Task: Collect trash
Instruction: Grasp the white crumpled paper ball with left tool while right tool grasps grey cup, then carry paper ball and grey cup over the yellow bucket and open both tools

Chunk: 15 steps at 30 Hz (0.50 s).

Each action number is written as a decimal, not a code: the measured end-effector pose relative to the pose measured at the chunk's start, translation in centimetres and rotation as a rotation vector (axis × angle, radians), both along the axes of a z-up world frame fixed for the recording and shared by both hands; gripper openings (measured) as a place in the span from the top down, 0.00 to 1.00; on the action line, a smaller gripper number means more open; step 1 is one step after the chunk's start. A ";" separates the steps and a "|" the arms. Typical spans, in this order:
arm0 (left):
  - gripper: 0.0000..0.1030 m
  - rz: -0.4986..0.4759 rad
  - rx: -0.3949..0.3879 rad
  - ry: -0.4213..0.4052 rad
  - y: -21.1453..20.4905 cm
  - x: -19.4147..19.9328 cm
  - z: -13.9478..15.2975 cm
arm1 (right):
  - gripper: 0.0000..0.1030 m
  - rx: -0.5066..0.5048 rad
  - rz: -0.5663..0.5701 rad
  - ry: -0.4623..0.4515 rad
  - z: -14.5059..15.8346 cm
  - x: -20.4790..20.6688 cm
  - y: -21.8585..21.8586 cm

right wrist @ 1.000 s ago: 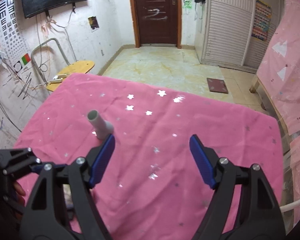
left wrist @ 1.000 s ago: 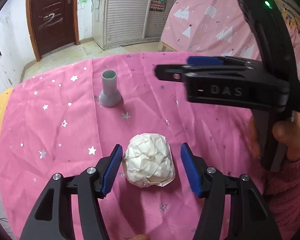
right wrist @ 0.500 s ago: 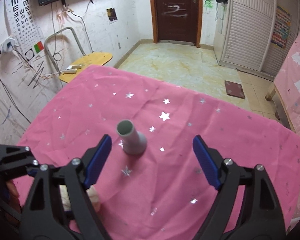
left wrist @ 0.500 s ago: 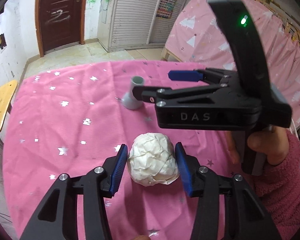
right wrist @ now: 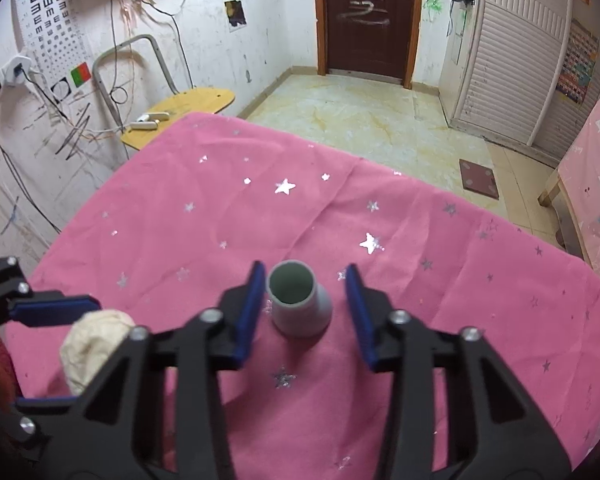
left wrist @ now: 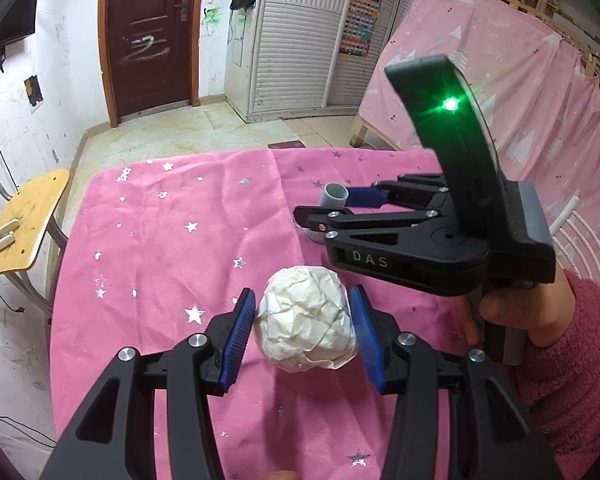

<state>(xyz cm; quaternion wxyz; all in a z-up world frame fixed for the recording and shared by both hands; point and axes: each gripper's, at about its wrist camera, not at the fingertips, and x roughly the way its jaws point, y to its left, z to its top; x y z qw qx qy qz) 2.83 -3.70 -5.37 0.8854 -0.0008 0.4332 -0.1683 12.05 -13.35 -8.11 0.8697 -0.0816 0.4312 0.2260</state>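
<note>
Left gripper (left wrist: pixel 302 334): blue pads now closed in on crumpled white paper ball (left wrist: pixel 307 322), pinching it on pink star-print tablecloth (left wrist: pixel 172 240); beyond, right gripper (right wrist: pixel 306 306), fingers narrowed but apart, newly brackets grey plastic funnel-shaped tube (right wrist: pixel 298 298), grasp probably imminent.

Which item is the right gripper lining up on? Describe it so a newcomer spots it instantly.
Start at the pink star-printed tablecloth. Near its middle, between the open pads of the right gripper, stands a small grey tube, upright with its open mouth facing up and a flared base. Its neighbour, the crumpled white paper ball, sits inside the left gripper; the tube is smooth and hollow.
</note>
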 end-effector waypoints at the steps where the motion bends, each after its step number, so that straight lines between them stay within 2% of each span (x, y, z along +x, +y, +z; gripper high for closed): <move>1: 0.60 0.003 0.002 -0.004 0.1 0.0 0.1 | 0.76 -0.001 -0.002 -0.001 0.0 0.0 0.0; 7: 0.60 0.026 0.014 -0.025 0.0 -0.2 0.8 | 0.82 0.020 -0.021 -0.040 1.1 -0.8 -0.7; 15: 0.60 0.032 0.025 -0.042 -0.5 -0.8 1.5 | 0.82 0.017 -0.027 -0.051 1.5 -1.8 -1.9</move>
